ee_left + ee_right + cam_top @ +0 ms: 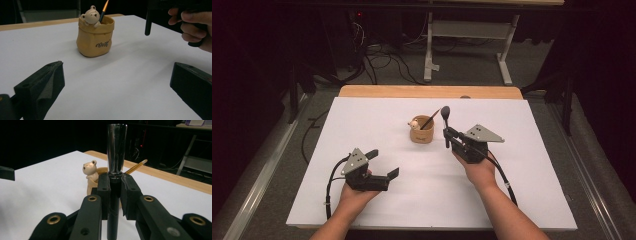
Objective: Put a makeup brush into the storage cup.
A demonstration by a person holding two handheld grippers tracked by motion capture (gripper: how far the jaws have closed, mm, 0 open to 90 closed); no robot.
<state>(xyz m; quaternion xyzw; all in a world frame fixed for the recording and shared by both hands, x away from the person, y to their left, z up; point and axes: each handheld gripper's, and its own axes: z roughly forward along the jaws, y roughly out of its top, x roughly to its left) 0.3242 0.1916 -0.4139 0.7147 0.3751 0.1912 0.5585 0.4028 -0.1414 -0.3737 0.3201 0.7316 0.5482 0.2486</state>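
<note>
A tan bag-shaped cup [421, 134] with a small bear figure [413, 124] on its rim stands mid-table; a thin orange-handled brush [428, 121] leans inside it. Just right of the cup, my right gripper [448, 135] is shut on a black brush [445, 120] held upright, dark head on top. In the right gripper view the jaws clamp the black handle [113, 202] below its chrome ferrule [116, 147], with the cup [93, 183] behind. My left gripper [383, 163] stands open near the front left, holding nothing. In the left gripper view the cup [95, 37] lies ahead between the spread jaws.
A white sheet [362, 120] covers the table, with a wooden edge [427, 91] at the back. Beyond it are floor cables [382, 60] and a white desk frame [467, 35]. The person's right hand [195, 25] shows in the left gripper view.
</note>
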